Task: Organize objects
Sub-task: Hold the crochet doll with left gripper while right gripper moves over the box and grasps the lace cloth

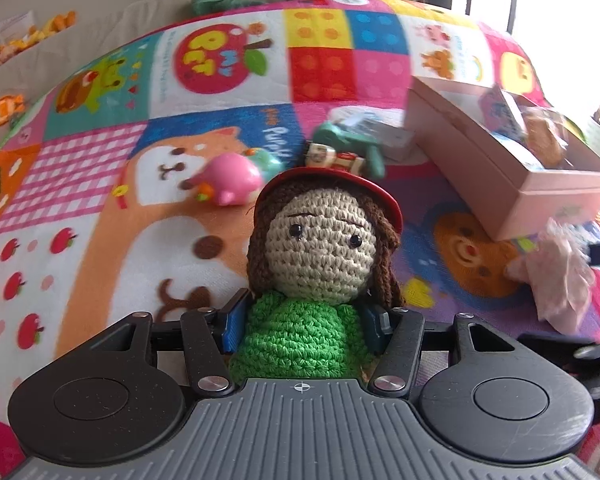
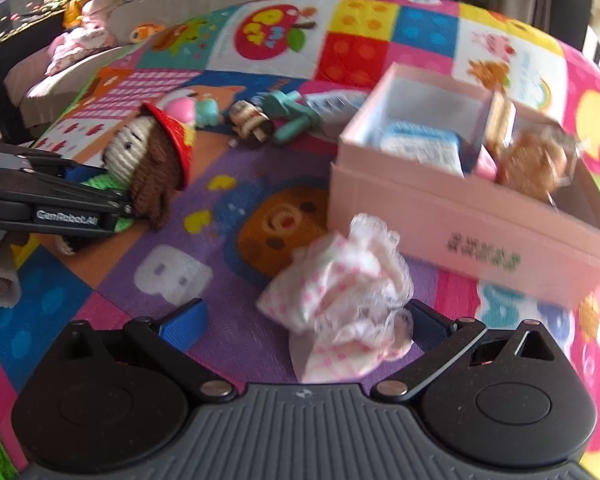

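Observation:
My left gripper [image 1: 305, 326] is shut on a crochet doll [image 1: 318, 256] with a green body, brown hair and a red hat; the doll and that gripper also show in the right wrist view [image 2: 140, 152]. My right gripper [image 2: 300, 320] is open, its blue pads [image 2: 184, 324] wide apart. A white and pink frilly cloth [image 2: 348, 300] lies between the fingers, against the right one. An open pink box [image 2: 460, 208] sits to the right, holding a blue packet [image 2: 420, 148] and a brown fuzzy toy [image 2: 532, 164]. The box [image 1: 496, 172] and cloth [image 1: 556, 276] also show at right in the left wrist view.
A colourful patchwork play mat [image 2: 172, 276] covers the surface. A pink round toy [image 1: 230, 178], a teal toy [image 1: 348, 140] and a small striped figure [image 2: 250, 122] lie beyond the doll. Plush toys [image 2: 84, 36] line the far left edge.

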`<state>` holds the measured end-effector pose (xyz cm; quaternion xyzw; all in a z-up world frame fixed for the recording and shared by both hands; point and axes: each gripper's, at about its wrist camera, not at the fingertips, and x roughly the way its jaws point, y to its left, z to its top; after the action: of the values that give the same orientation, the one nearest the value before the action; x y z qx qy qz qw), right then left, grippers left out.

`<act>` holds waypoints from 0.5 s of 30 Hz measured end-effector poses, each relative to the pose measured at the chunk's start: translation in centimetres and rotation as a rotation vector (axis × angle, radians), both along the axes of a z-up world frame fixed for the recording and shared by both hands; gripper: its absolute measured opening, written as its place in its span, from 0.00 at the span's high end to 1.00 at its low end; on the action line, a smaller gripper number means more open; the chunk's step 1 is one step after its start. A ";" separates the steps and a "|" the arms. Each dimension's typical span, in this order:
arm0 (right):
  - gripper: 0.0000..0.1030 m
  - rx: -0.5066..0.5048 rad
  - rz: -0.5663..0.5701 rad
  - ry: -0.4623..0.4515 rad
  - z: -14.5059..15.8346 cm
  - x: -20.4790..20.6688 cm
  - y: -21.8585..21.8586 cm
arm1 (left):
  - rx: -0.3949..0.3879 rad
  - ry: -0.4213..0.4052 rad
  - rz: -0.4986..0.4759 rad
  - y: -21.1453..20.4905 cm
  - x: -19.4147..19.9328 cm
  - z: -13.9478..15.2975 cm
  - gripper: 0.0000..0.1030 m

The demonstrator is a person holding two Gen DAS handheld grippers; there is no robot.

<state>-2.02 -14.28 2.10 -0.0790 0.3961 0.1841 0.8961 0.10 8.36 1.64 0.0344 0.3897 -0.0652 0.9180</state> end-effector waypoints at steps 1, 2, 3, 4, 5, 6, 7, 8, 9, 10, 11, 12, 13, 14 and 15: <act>0.00 0.008 0.016 -0.016 0.8 0.0 0.2 | 0.005 -0.001 0.021 0.5 0.2 0.1 0.42; 0.00 0.022 0.037 -0.037 2.0 0.1 0.4 | 0.009 -0.002 0.040 1.2 0.4 0.1 0.42; 0.00 0.035 0.064 -0.062 3.3 0.3 0.7 | 0.009 -0.002 0.057 1.8 0.5 0.1 0.42; 0.00 0.041 0.087 -0.092 4.8 0.6 1.1 | 0.007 -0.001 0.073 2.5 0.7 0.1 0.42; 0.00 0.039 0.103 -0.126 6.2 1.2 1.5 | 0.004 0.000 0.085 3.1 0.8 0.2 0.42; 0.00 0.034 0.112 -0.155 7.5 2.1 2.0 | 0.001 -0.002 0.094 3.7 0.8 0.2 0.42; 0.00 0.028 0.109 -0.171 8.6 3.3 2.5 | -0.005 -0.005 0.101 4.3 0.9 0.2 0.42; 0.00 0.023 0.098 -0.173 9.4 4.9 3.0 | -0.014 -0.010 0.112 4.9 0.9 0.2 0.42; 0.00 0.016 0.081 -0.165 9.8 6.7 3.4 | -0.023 -0.016 0.122 5.5 1.0 0.1 0.42; 0.00 0.005 0.057 -0.147 9.8 8.7 3.7 | -0.033 -0.023 0.130 6.0 1.0 0.1 0.42; 0.00 -0.005 0.025 -0.119 9.5 10.9 3.9 | -0.044 -0.029 0.133 6.6 1.1 0.1 0.42; 0.00 -0.009 -0.018 -0.085 9.0 13.0 3.8 | -0.055 -0.036 0.133 7.1 1.1 0.1 0.42; 0.00 -0.007 -0.072 -0.055 8.4 14.9 3.7 | -0.068 -0.042 0.130 7.6 1.2 0.0 0.42; 0.00 0.002 -0.116 -0.030 7.8 16.4 3.5 | -0.079 -0.049 0.126 8.0 1.3 0.0 0.42; 0.00 0.020 -0.140 -0.003 7.2 17.6 3.1 | -0.086 -0.055 0.123 8.4 1.5 -0.1 0.42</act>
<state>15.53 -11.15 9.34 -0.0426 0.3974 0.1248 0.9081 1.62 16.76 1.58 -0.0275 0.3628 -0.0243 0.9312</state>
